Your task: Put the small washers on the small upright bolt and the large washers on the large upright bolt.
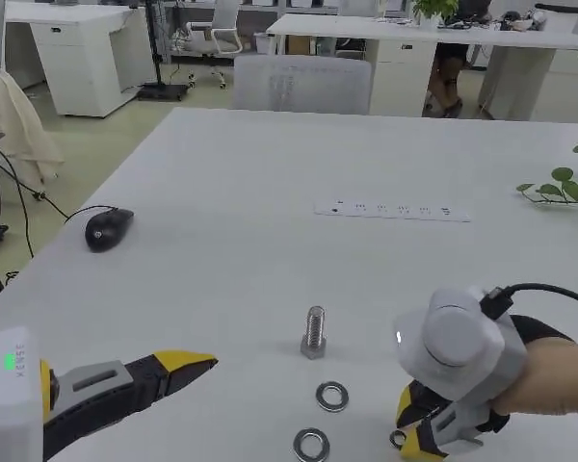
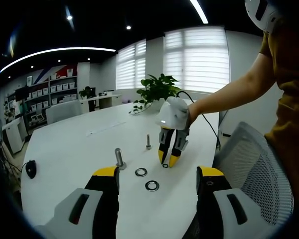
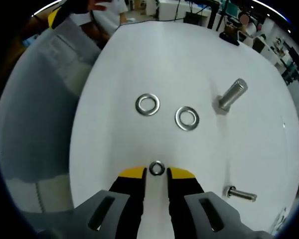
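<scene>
A: Where does the right gripper stand?

B: Down at the white table. Its yellow-tipped jaws are narrowly parted, with one tip on each side of a small silver metal washer that lies flat. I cannot tell whether the tips touch its rim.

A: What lies around it?

B: In the right gripper view, a large silver steel washer lies at one o'clock from the small one. A second large washer lies at twelve. Both are flat on the table and apart from each other. The large upright silver steel bolt stands beyond them at two o'clock. The small upright silver steel bolt is at four o'clock, just beside the right jaw.

A: And the left gripper?

B: Its jaws are spread wide and hold nothing. In its own view the two large washers lie on the table ahead, framed between the jaws. The right gripper is at twelve o'clock just past them, and the large bolt is at eleven.

A: Farther out?

B: In the head view a black computer mouse sits at ten o'clock from the large bolt, well apart. A white power strip lies at one o'clock. A green leafy plant reaches in at the table's right edge. A grey mesh chair stands at the far edge, at twelve.
</scene>
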Action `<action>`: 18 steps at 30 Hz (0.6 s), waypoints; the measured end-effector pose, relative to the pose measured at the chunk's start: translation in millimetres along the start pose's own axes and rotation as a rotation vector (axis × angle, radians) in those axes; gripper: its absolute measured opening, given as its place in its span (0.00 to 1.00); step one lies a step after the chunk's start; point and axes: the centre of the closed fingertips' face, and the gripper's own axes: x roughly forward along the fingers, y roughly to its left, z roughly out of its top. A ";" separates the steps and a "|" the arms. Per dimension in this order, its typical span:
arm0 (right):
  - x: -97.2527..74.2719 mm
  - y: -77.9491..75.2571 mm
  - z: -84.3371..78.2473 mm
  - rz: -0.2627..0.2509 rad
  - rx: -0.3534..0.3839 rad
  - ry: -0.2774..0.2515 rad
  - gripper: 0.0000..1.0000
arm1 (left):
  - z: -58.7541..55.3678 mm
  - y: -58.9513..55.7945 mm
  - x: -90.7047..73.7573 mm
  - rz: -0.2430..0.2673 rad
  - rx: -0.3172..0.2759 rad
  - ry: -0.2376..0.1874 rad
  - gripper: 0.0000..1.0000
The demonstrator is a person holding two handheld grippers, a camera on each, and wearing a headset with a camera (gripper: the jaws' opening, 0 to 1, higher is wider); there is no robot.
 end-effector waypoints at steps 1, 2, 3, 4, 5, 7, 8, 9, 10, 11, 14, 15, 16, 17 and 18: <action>0.4 1.0 1.1 0.002 -0.005 -0.004 0.18 | 0.0 0.2 -0.1 0.000 0.001 0.000 0.62; 0.5 1.1 1.3 0.001 -0.007 -0.002 0.18 | 0.2 0.5 -0.2 0.001 -0.001 -0.002 0.62; 0.6 1.3 1.6 0.001 -0.014 0.000 0.18 | 0.3 0.7 -0.3 0.001 -0.001 -0.003 0.62; 0.7 1.5 1.7 0.001 -0.016 -0.001 0.18 | 0.1 0.9 -0.3 0.001 -0.002 -0.003 0.62; 0.7 1.2 1.5 0.002 -0.019 0.000 0.18 | -0.4 1.1 -0.4 0.002 -0.001 -0.001 0.62; 0.7 1.3 1.4 0.004 -0.026 0.000 0.18 | -0.6 1.0 -0.3 0.001 0.001 0.001 0.62; 0.7 1.4 1.3 0.004 -0.025 0.001 0.18 | -0.4 0.9 -0.5 0.000 0.001 -0.001 0.62; 0.8 1.5 1.4 0.004 -0.026 0.002 0.18 | -0.3 1.1 -0.6 0.001 0.001 -0.001 0.62; 0.8 1.6 1.4 0.004 -0.029 0.003 0.18 | -0.4 1.3 -0.9 0.002 0.001 -0.001 0.62; 0.8 1.9 1.4 0.004 -0.033 0.004 0.18 | -0.6 1.2 -1.1 0.002 -0.001 -0.001 0.62; 0.7 2.3 1.5 0.006 -0.033 0.001 0.18 | -0.8 1.1 -1.8 0.003 0.000 -0.001 0.62; 0.7 2.3 1.6 0.006 -0.034 0.001 0.18 | -0.7 1.0 -2.0 0.004 0.000 -0.002 0.62; 0.7 2.3 1.7 0.007 -0.035 0.000 0.18 | -0.8 1.2 -2.3 0.006 0.003 -0.001 0.62; 0.7 2.2 2.0 0.007 -0.037 0.001 0.18 | -0.6 1.0 -2.6 0.005 0.002 -0.002 0.62; 0.7 2.3 2.0 0.007 -0.041 0.001 0.18 | -0.2 0.9 -2.8 0.004 0.000 -0.004 0.62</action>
